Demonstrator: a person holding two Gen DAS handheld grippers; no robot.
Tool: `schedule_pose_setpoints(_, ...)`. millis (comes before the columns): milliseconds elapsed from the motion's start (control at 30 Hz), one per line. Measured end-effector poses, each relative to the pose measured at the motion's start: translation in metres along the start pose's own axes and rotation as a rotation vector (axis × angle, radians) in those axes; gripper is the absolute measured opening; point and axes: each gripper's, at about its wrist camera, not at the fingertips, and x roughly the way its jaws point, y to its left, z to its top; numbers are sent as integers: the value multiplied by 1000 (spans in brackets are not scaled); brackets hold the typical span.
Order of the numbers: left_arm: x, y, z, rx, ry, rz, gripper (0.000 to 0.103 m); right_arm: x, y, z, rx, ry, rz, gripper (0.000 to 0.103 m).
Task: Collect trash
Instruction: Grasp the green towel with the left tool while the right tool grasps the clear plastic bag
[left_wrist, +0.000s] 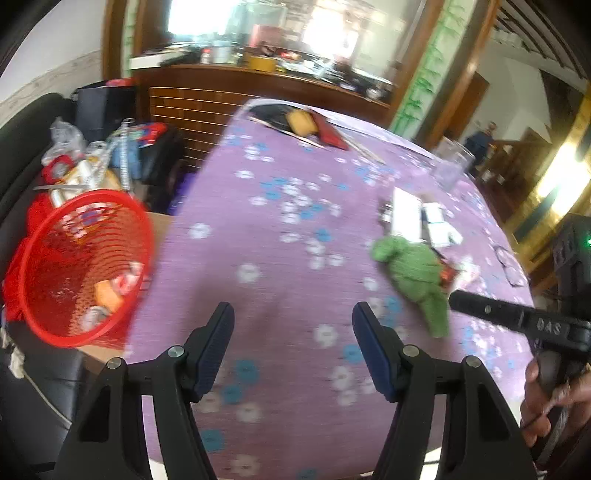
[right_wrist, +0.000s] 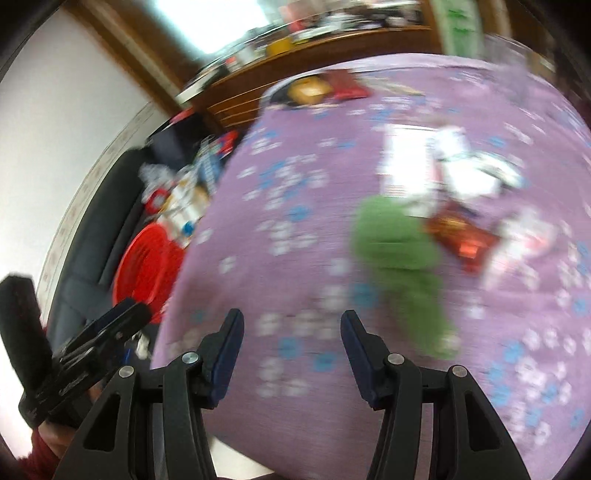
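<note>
Your left gripper (left_wrist: 293, 325) hangs over the near part of the purple flowered tablecloth (left_wrist: 288, 229) with its jaws standing apart and nothing between them; only bare cloth shows in the gap. Your right gripper (right_wrist: 291, 332) is the same: jaws parted, empty, above the near edge of the cloth.

Just right of the left gripper and a little farther off lies a crumpled green cloth (left_wrist: 417, 273). In the right wrist view it sits ahead and slightly right of the open jaws, with nothing between them and it. Touching its right side is a red-brown snack wrapper (right_wrist: 461, 236). Beyond these, white papers and small cartons (right_wrist: 424, 158) lie together, too blurred to sort out. A clear glass (left_wrist: 452, 162) stands farther back on the right, and at the far end of the table there are an orange-yellow item (left_wrist: 301, 122) and a red one (left_wrist: 332, 134).

Off the table's left edge stands the red mesh basket (left_wrist: 48, 317), tilted toward you, with a few scraps already in it. Behind it a heap of bags and clutter (left_wrist: 85, 158) rests on a dark sofa.

Your right hand (left_wrist: 546, 402) on its handle shows at the right edge of the left view.
</note>
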Motion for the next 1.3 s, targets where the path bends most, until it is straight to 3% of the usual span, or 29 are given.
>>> schedule_pose_setpoints(133, 15, -32, 6, 7, 37, -59, 65, -26, -49, 1, 85, -42, -54, 59)
schedule_pose_setpoints(367, 55, -88, 16, -21, 133, -148, 72, -54, -95, -3, 146, -63, -82, 59)
schedule_pose_setpoints(767, 155, -134, 29, -71, 270, -90, 76, -87, -151, -18, 206, -68, -126, 59)
schedule_pose_setpoints(900, 172, -140, 30, -48, 259, -83, 75, -92, -156, -18, 206, -67, -139, 59)
schedule_pose_setpoints(967, 172, -143, 31, -36, 237, -91, 62, -92, -159, -14, 209, -67, -138, 59)
schedule_pose_setpoints(1033, 170, -145, 32, -9, 227, -90, 59, -89, -158, -7, 210, -65, -132, 59)
schedule_pose_setpoints(1300, 126, -136, 15, 97, 120, -79, 53, -45, -162, 23, 275, -16, -82, 59)
